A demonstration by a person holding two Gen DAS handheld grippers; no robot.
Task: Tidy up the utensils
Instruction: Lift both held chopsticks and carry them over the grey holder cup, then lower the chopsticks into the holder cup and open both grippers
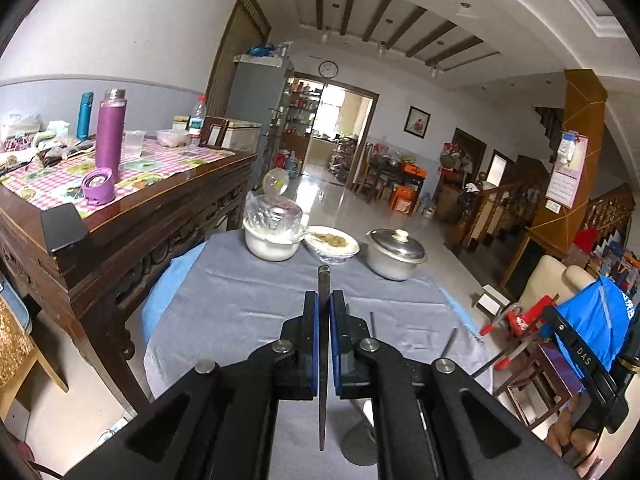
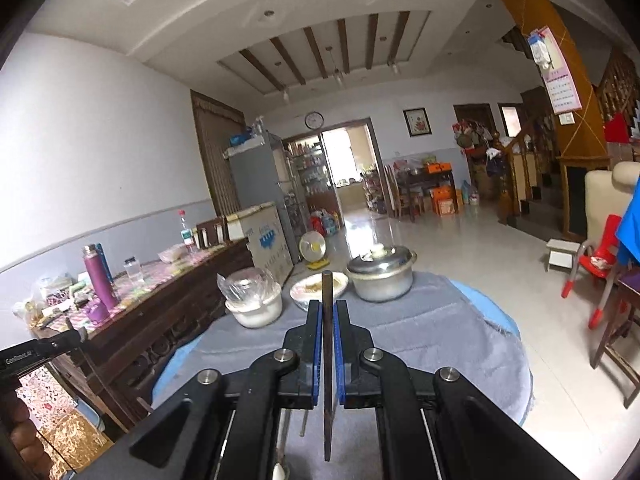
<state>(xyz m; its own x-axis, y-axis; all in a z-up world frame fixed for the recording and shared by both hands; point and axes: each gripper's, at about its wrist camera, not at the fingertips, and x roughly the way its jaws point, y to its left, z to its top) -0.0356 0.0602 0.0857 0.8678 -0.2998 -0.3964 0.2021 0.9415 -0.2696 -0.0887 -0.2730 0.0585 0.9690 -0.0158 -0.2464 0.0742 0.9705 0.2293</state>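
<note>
My left gripper is shut on a dark chopstick that runs lengthwise between its blue pads, held above the grey tablecloth. My right gripper is shut on a second dark chopstick, also held above the cloth. More thin utensils lie on the cloth by the left gripper: one just right of it and one further right. A spoon-like piece shows under the left gripper. The right gripper's body shows at the right edge of the left wrist view.
At the table's far side stand a white bowl with plastic-wrapped glass, a covered plate of food and a lidded metal pot. A dark wooden sideboard with bottles stands left. A red chair stands right.
</note>
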